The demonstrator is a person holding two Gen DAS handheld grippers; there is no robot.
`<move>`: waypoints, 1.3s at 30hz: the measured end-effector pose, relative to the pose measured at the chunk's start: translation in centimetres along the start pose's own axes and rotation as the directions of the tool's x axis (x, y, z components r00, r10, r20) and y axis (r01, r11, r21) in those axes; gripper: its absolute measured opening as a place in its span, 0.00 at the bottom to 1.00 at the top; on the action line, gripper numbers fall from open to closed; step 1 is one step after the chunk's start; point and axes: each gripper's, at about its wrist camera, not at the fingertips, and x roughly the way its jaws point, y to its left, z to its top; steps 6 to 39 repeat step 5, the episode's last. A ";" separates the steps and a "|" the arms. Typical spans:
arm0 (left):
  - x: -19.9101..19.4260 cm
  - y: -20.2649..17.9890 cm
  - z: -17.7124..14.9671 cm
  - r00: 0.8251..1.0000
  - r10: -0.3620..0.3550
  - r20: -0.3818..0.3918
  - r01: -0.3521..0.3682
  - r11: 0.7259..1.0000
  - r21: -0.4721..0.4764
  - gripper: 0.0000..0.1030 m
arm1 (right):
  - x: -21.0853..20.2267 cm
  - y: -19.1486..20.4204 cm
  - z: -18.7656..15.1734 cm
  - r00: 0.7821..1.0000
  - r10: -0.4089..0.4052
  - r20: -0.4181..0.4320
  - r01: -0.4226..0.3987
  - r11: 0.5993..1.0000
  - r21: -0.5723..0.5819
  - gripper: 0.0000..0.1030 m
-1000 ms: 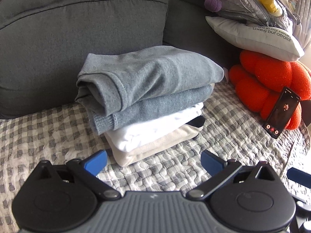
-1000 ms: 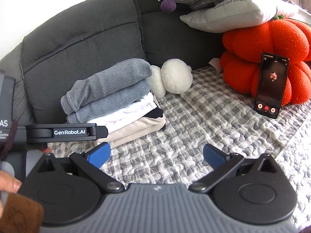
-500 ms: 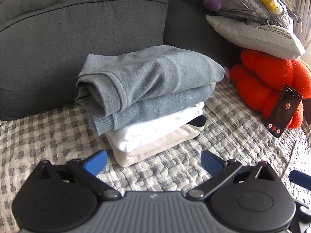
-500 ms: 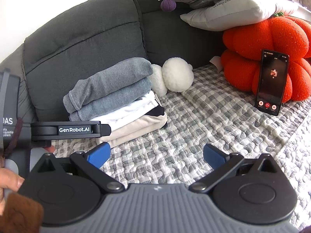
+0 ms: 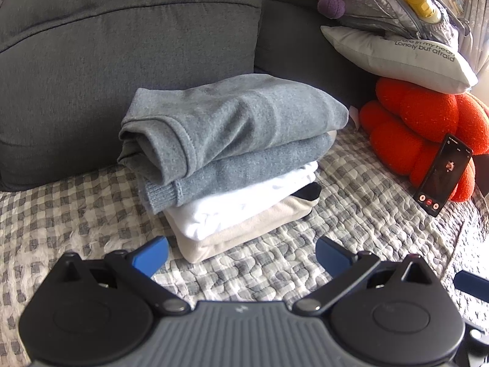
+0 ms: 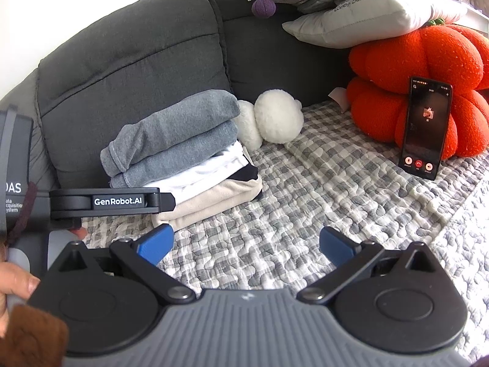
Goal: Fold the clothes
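Bare quilt [image 6: 305, 214] between folded stack [image 6: 183, 159] and phone [image 6: 426, 128]; sofa back [image 5: 122, 61] behind.

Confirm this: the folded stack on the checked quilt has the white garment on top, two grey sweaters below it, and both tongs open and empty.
Wrong order. In the left wrist view, the two grey knit sweaters top the stack and the white folded garment lies beneath them, above a beige one. Left tongs and right tongs are open, empty.

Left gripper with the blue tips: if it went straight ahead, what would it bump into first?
Probably the stack of folded clothes: the open left gripper points at its beige bottom layer, just past bare checked quilt.
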 end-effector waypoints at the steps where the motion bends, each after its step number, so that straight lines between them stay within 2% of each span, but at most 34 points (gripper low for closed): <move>1: 0.0 0.0 0.0 1.000 -0.001 0.001 0.001 1.000 0.001 0.99 | 0.0 0.0 0.0 1.000 0.000 0.001 0.000 1.000 0.000 1.00; 39: -0.2 -0.2 -0.1 1.000 -0.009 0.007 0.009 1.000 0.010 0.99 | -0.3 0.0 -0.2 1.000 -0.005 0.002 0.005 1.000 0.004 1.00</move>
